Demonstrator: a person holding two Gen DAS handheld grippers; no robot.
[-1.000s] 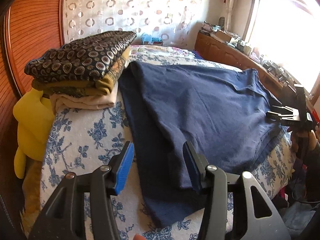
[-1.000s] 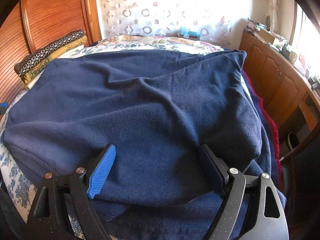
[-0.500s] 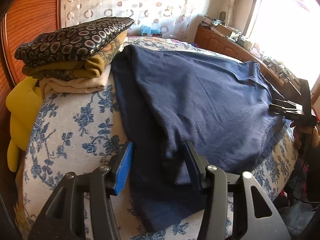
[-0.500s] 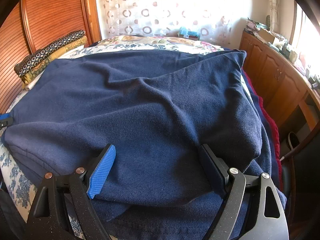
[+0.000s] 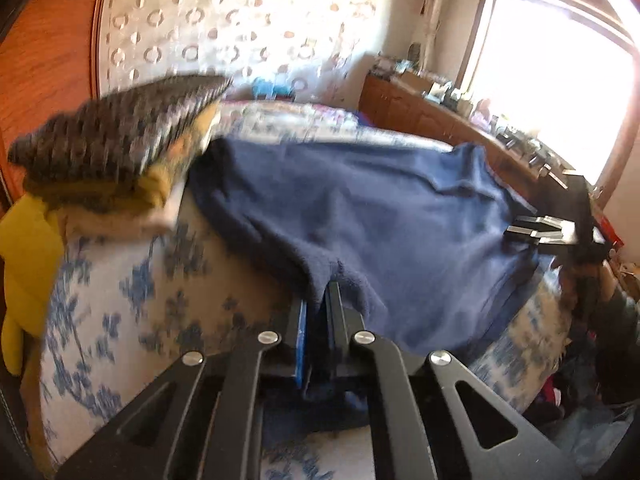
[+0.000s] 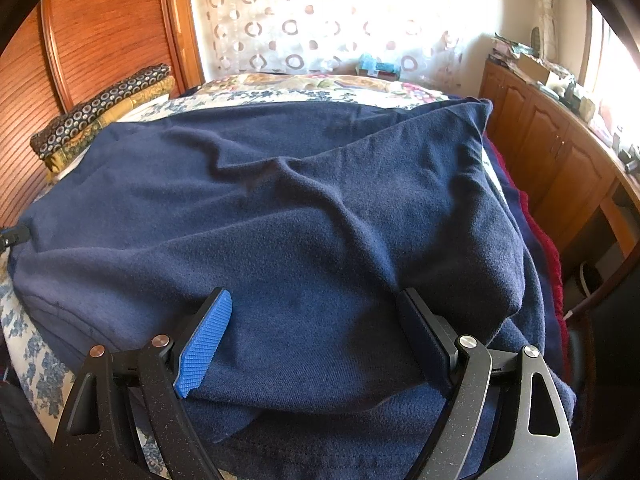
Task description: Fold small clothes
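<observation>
A bed [image 5: 120, 320] with a blue-flowered cover stands between a wooden headboard [image 6: 100, 32] and a wooden cabinet [image 6: 560, 152] under a bright window. A navy garment [image 6: 320, 220] is spread over most of it, beside folded clothes [image 5: 120, 148] stacked at the headboard edge. The left hand-held gripper [image 5: 318, 320] is clamped on the garment's near edge. The right hand-held gripper [image 6: 316, 340], jaws wide apart, rests over the cloth.

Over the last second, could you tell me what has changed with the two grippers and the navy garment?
The left gripper moved forward to the navy garment and closed: its jaws, open a second ago, are now shut on the near corner of the cloth. The right gripper stayed as it was, jaws wide apart over the garment's near edge. The garment remains spread on the bed, and the folded stack is undisturbed.
</observation>
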